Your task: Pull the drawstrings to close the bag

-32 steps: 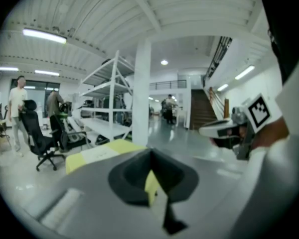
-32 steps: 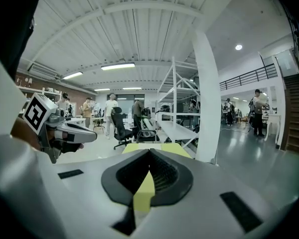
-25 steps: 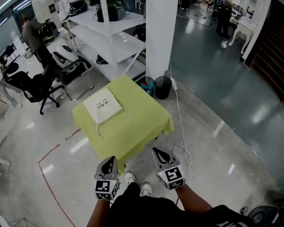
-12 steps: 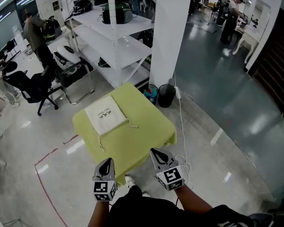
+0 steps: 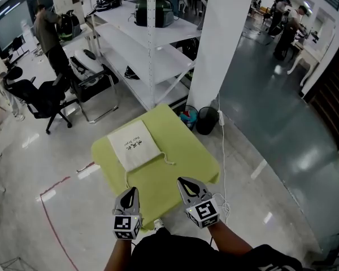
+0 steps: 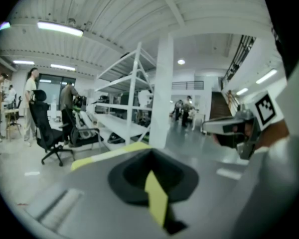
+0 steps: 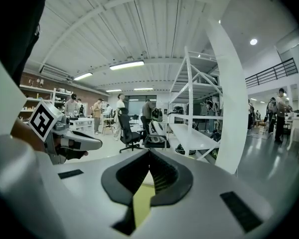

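A white drawstring bag (image 5: 134, 145) lies flat on a small table under a yellow-green cloth (image 5: 183, 148). One cord end (image 5: 167, 161) trails off its near right corner, another (image 5: 126, 179) off its near left corner. My left gripper (image 5: 132, 191) is shut and empty, over the table's near edge just short of the left cord. My right gripper (image 5: 181, 180) is also shut and empty, a little to the near right of the right cord. In the left gripper view the jaws (image 6: 150, 152) meet, with yellow cloth showing beyond. The right gripper view shows the same (image 7: 149, 153).
A white shelving rack (image 5: 152, 44) and a white pillar (image 5: 220, 49) stand behind the table. A black bin (image 5: 207, 120) sits by the pillar, and a white cable (image 5: 223, 151) runs along the floor at the right. Office chairs (image 5: 42, 103) and people stand at the far left.
Both grippers have come forward to the table. Its near edge, about a gripper's length ahead before, now lies under the fingertips. Jaws stayed shut.
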Available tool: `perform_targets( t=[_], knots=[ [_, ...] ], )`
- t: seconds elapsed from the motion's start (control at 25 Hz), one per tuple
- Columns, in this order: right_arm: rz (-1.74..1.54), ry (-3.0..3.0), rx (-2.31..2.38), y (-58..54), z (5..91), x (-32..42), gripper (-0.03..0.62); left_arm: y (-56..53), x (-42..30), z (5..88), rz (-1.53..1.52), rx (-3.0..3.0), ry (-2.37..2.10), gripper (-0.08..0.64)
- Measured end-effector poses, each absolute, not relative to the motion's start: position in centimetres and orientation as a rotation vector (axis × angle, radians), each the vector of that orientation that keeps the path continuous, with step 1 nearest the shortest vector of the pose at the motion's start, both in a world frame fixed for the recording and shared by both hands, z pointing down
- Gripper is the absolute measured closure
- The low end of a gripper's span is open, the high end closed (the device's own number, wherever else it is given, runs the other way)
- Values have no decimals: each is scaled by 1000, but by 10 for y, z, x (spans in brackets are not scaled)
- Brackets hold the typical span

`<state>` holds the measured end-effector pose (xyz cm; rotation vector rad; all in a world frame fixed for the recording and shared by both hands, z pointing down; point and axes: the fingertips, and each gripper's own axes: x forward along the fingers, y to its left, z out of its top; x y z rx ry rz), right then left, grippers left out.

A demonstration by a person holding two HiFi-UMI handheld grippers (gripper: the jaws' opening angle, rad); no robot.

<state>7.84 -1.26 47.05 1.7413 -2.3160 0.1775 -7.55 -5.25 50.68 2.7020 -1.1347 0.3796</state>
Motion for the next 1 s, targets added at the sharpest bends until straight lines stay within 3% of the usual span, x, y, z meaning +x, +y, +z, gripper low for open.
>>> perform_targets(
  t=[0.48,1.0],
  knots=[
    [162,-2320,1619,-63,488,60,586,-91,-95,533,339,2639,-1184,560],
    [234,-2260,1269,-109,592,92,586,-101,-106,600,478,2382,-1372,560]
  ],
)
